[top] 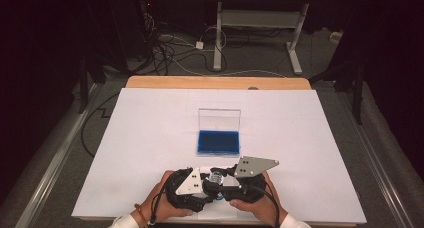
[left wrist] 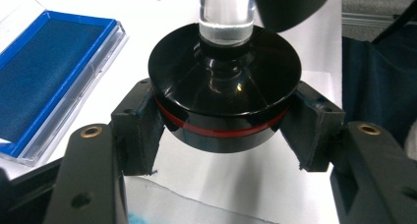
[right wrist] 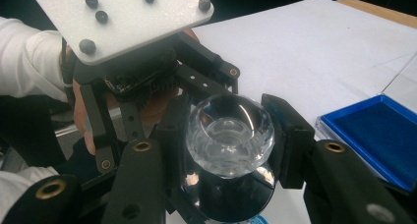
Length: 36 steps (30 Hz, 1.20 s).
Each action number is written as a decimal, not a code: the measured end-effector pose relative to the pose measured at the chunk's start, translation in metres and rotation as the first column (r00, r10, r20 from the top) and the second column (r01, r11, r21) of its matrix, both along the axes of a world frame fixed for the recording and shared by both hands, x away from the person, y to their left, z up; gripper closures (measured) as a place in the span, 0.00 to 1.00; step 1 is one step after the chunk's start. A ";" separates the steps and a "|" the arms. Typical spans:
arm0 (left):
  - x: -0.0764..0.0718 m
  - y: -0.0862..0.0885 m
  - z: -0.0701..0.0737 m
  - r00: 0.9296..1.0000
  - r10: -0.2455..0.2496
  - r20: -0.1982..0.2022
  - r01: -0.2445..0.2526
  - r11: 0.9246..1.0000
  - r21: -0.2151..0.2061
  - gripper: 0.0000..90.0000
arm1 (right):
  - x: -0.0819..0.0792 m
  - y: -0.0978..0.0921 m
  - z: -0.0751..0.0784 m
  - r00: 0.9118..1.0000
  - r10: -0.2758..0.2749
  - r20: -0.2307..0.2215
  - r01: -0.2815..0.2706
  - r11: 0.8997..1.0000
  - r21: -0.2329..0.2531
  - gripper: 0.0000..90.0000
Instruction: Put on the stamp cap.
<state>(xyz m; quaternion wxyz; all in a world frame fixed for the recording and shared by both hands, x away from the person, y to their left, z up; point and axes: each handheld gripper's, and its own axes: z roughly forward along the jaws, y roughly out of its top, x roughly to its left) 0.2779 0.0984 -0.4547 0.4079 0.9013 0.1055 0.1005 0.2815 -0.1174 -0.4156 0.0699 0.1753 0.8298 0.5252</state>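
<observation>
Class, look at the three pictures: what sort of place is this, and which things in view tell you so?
Probably a lab or workshop set up for recording handling tasks. A table covered in plain white sheet, loose cables across the floor behind it, and a bare adjustable desk frame suggest a test bench, not a home.

You've got a pretty dark room here: grey carpet floor [top: 260,58], cables [top: 170,48] tangled behind your white-topped table [top: 150,138], and a white desk frame [top: 260,23] further back.
</observation>
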 end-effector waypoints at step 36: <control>0.005 0.024 0.005 0.988 0.131 0.077 -0.132 0.991 0.004 0.18 | 0.003 -0.026 0.018 0.992 -0.080 0.099 0.083 0.996 -0.031 0.64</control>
